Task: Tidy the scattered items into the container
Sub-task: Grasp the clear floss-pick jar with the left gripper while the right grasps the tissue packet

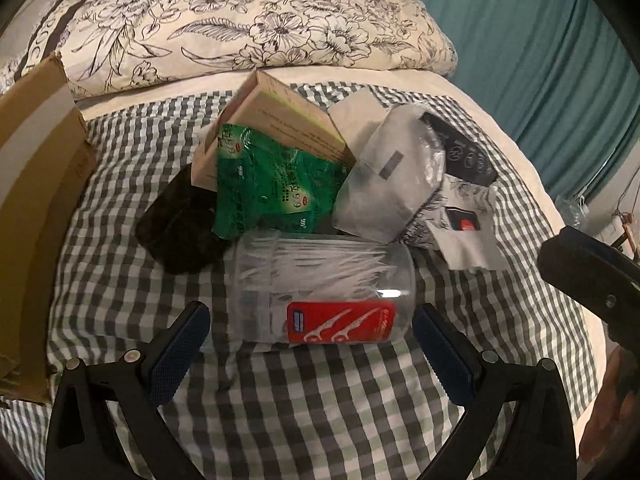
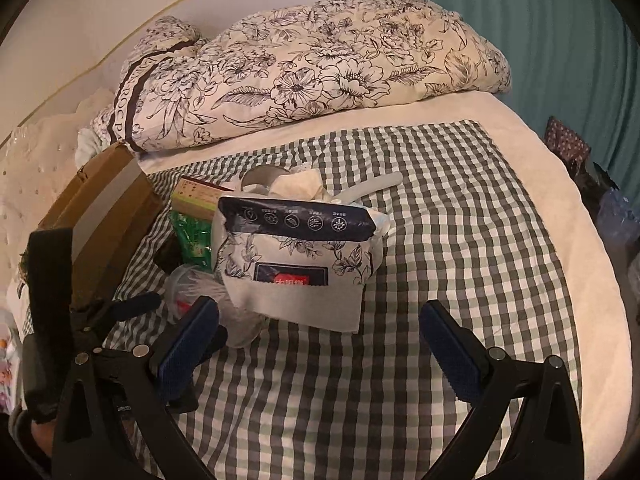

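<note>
Both grippers, left [image 1: 310, 322] and right [image 2: 320, 320], spread wide, empty. Floss jar [image 1: 324, 292] lying just beyond left fingers among pile on bed [image 1: 320, 408]; box [image 1: 36, 208] at left.

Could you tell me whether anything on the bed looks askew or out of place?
Yes: the clear floss-pick jar lies tipped on its side, and the tan carton leans tilted on the heap instead of sitting in the cardboard box.
</note>
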{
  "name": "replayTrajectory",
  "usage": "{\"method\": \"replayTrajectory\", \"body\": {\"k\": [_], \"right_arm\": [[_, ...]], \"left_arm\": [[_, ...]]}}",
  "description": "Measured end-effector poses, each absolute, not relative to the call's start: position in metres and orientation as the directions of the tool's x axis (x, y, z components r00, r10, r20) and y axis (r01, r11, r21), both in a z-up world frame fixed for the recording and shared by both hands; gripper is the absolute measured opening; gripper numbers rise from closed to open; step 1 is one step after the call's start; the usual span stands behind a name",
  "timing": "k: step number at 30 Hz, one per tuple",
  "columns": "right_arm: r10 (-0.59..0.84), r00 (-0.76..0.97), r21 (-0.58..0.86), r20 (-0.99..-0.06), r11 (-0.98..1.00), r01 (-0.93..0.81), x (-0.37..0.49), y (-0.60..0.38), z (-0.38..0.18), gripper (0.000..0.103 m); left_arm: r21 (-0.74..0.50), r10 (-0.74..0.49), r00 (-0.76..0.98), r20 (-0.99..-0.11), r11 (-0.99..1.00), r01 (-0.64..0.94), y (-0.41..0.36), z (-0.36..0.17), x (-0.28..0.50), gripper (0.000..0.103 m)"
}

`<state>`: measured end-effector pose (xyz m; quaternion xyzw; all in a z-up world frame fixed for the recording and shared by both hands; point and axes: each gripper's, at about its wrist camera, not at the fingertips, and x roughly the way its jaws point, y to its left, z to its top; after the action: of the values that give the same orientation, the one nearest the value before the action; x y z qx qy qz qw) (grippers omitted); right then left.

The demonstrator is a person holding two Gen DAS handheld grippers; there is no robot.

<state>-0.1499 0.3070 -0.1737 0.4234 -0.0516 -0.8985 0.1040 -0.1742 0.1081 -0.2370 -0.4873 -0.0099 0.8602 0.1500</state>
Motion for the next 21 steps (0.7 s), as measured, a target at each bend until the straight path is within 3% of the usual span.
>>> {"method": "replayTrajectory", "body": {"k": [8,11,21], "right_arm": [[-0.24,-0.613,0.206,-0.753,-0.97,0.128,-0.162,0.311,-0.183,0.101],[-0.255,-0.604,0.222,-0.755,-0.966,0.13,-0.169,0.31,-0.188,0.101],[-0.293,-0.588,0.249,-0.754,-0.956,0.158,-0.188,0.297,-0.194,0.101]], "left_arm": [[-0.178,0.273,-0.469,-0.84,-0.955,-0.237,0.112,-0.247,-0.185,0.103],[-0.212,0.307,-0.46,-0.833,-0.946,-0.246,0.113,-0.25,-0.187,0.092],[-0.229,0.325,-0.485,-0.812,-0.941,-0.248,0.108,-0.248,-0.185,0.091]]}}
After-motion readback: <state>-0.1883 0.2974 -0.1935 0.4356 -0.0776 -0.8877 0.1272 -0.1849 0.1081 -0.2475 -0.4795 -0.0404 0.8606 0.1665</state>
